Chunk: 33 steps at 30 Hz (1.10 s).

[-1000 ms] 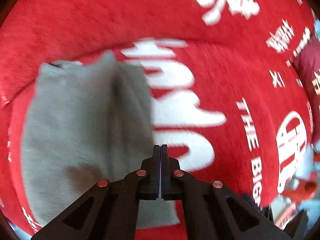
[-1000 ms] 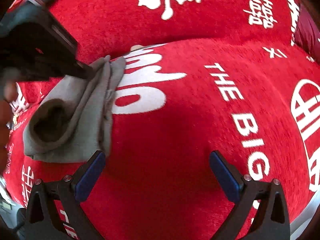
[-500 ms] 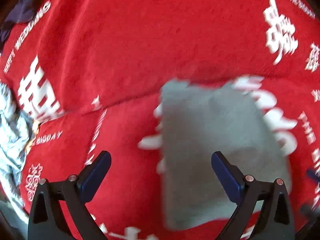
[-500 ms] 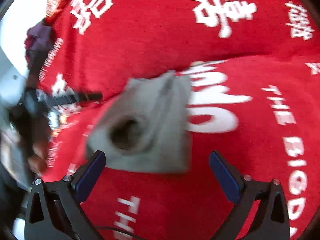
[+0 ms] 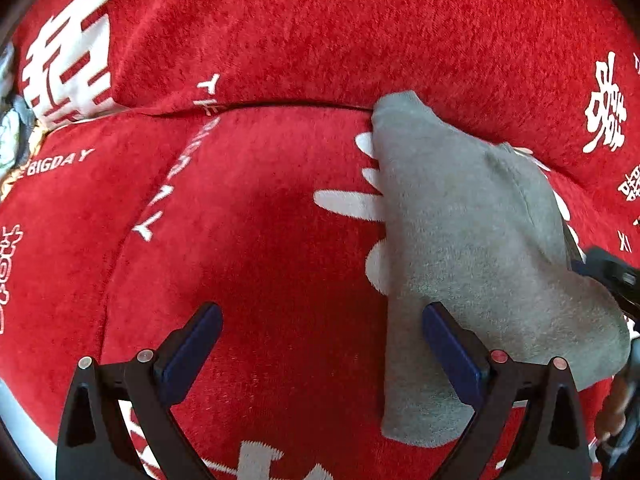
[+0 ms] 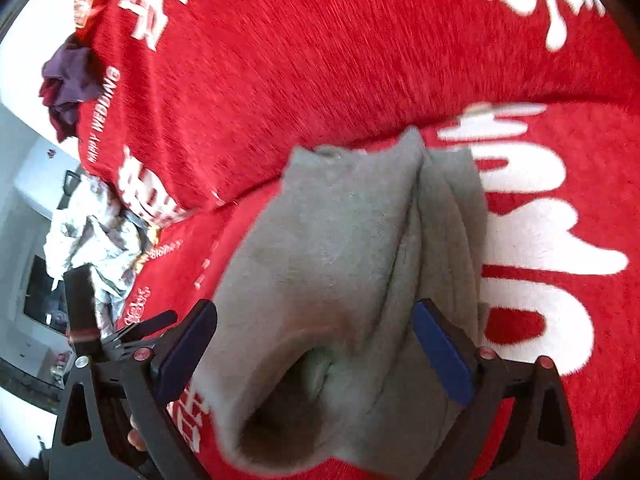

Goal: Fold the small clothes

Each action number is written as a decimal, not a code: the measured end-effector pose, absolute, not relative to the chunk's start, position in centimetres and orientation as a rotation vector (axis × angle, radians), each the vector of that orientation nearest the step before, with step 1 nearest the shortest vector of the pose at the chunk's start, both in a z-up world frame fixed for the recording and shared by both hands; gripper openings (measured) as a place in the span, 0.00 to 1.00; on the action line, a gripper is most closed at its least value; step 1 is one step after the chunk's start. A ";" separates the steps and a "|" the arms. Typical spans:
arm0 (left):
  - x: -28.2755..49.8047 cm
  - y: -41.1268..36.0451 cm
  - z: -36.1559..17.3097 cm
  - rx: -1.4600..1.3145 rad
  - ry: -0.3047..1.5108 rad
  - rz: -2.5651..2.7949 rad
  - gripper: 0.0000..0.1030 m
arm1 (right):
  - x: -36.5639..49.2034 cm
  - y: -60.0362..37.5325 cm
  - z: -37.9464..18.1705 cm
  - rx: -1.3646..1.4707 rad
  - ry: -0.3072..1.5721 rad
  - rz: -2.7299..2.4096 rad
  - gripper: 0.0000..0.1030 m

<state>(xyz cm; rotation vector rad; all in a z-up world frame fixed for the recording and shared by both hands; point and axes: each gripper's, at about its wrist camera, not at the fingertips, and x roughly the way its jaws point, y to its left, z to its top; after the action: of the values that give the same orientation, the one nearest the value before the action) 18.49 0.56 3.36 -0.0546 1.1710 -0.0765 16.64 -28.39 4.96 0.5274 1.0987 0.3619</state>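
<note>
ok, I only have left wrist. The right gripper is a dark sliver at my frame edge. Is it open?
Observer: Open. The right gripper has the grey garment directly ahead of it, nothing clamped.
Operator: Garment looks like flat grey here. Any opening?
Observer: Yes, a dark open hole at its near end faces the right camera.
Operator: More laundry around?
Observer: A purple and maroon bundle sits at the far left edge of the red cover.

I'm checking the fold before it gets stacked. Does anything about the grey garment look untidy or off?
Yes. The grey garment isn't flat: a raised ridge runs along its length and the near end gapes open like a pocket. Both tongs, left and right, are open, gripping nothing.
</note>
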 end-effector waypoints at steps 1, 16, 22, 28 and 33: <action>18.5 0.5 3.2 -0.058 1.164 -0.084 0.98 | 17.1 -28.2 4.4 0.530 1.115 0.363 0.83; 18.6 1.5 2.2 -0.181 1.171 -0.143 0.99 | 17.4 -28.8 3.1 0.604 1.080 0.323 0.62; 18.7 0.7 3.1 -0.156 1.185 -0.144 0.99 | 19.0 -27.8 3.7 0.574 1.097 0.361 0.15; 17.7 -3.3 5.5 -0.113 1.160 -0.283 0.99 | 17.7 -29.5 11.0 0.491 0.927 0.418 0.15; 17.2 -7.6 3.1 -0.025 1.233 -0.325 0.99 | 19.2 -31.6 6.7 0.393 1.087 0.308 0.15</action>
<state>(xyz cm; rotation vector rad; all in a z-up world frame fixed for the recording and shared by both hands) 17.24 -7.62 3.10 -0.0251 1.2325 -0.3248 19.22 -31.60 6.71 0.3934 1.0872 0.3082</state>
